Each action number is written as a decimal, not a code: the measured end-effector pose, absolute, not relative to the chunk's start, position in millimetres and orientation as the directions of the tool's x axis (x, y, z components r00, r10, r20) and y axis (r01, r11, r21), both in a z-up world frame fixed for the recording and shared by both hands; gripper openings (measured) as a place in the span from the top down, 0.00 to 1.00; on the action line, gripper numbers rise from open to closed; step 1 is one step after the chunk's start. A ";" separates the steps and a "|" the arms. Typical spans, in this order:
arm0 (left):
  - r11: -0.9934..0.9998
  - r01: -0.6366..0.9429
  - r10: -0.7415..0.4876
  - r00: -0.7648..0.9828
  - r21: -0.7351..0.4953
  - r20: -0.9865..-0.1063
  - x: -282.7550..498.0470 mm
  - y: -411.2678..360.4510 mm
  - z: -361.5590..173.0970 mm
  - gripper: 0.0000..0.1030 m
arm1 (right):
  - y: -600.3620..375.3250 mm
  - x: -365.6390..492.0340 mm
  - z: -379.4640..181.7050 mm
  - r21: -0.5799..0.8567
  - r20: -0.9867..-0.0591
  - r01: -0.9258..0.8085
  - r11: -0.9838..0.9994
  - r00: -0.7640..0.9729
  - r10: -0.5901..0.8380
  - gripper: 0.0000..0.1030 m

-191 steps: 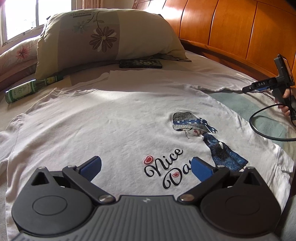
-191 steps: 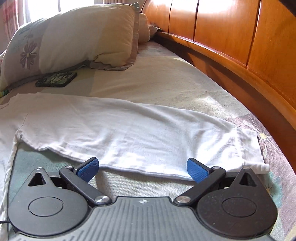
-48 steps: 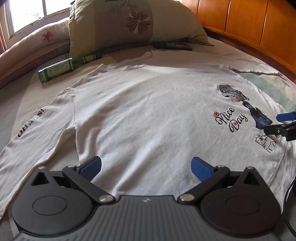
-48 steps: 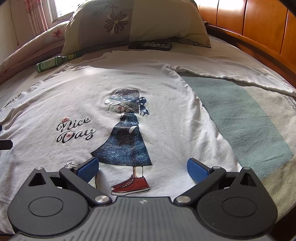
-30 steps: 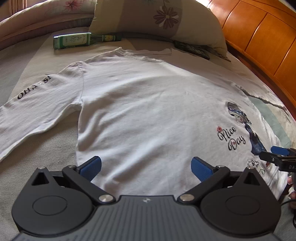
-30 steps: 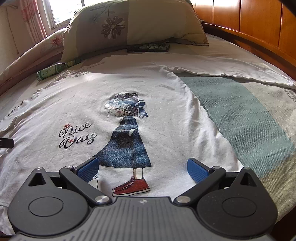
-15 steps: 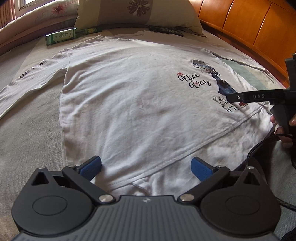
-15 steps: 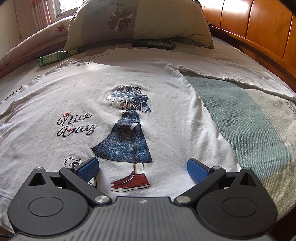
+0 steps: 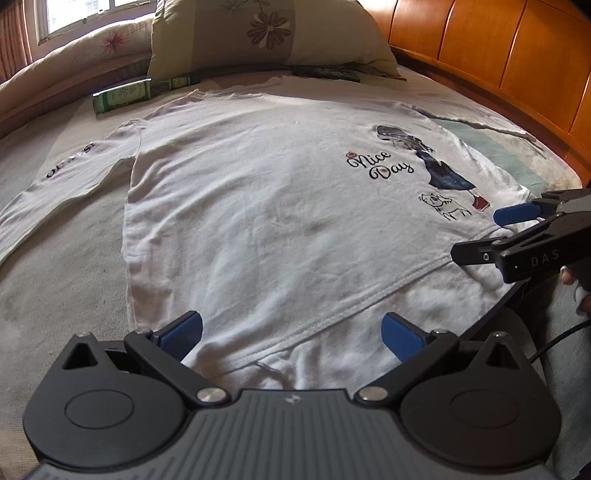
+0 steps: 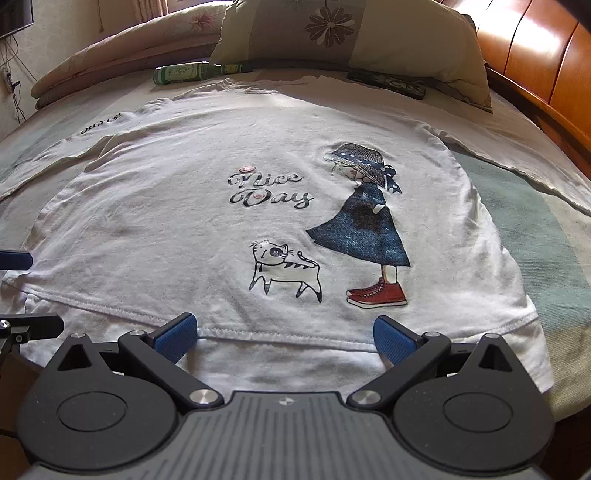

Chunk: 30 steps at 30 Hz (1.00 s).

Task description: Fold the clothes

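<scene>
Presently: shirt (image 10: 207, 221) flat on bed (image 9: 55, 266), unfolded; left gripper (image 9: 291, 330) and right gripper (image 10: 282, 332) wide, empty, at near hem.

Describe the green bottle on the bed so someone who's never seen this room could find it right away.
Start at the big flowered pillow at the head of the bed. Just in front of its left corner, beyond the collar of the white long-sleeved shirt, the green glass bottle lies on its side. Unlike the flat dark remote-like object nearby, it is round and green-labelled.
</scene>
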<state>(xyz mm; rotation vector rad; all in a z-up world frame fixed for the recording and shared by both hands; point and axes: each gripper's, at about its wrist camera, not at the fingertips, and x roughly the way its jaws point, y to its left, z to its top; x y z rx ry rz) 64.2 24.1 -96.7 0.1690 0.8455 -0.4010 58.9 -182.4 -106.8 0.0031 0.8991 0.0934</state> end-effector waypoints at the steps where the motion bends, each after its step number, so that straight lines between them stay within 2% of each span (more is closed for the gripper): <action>1: 0.904 0.428 -0.285 0.605 0.001 -0.744 64.7 20.4 -93.7 0.01 | -186.5 57.0 -103.4 0.034 -0.775 -0.066 0.997 0.628 0.068 0.00; 6: 0.878 0.477 -0.345 0.587 -0.032 -0.732 80.4 0.2 -91.8 0.01 | -218.2 64.3 -91.5 0.027 -0.742 0.055 0.998 0.670 -0.017 0.00; 11: 0.877 0.476 -0.355 0.545 -0.068 -0.759 83.7 -1.9 -107.9 0.01 | -264.4 72.0 -107.1 0.067 -0.786 0.222 0.973 0.613 -0.086 0.00; 15: 0.863 0.504 -0.359 0.558 -0.037 -0.748 76.1 3.0 -109.7 0.01 | -286.4 63.0 -102.7 0.153 -0.768 0.274 0.949 0.638 -0.060 0.00; 17: 0.861 0.507 -0.356 0.555 -0.034 -0.752 77.4 3.5 -108.6 0.01 | -289.6 64.9 -100.0 0.145 -0.754 0.279 0.949 0.653 -0.077 0.00; 25: 0.865 0.502 -0.341 0.565 -0.015 -0.751 85.5 1.1 -110.8 0.01 | -302.6 89.2 -105.6 0.235 -0.726 0.250 0.939 0.687 -0.001 0.00; 30: 0.867 0.498 -0.342 0.566 -0.019 -0.750 87.3 2.4 -110.2 0.01 | -299.3 93.9 -95.2 0.235 -0.719 0.265 0.935 0.695 -0.017 0.00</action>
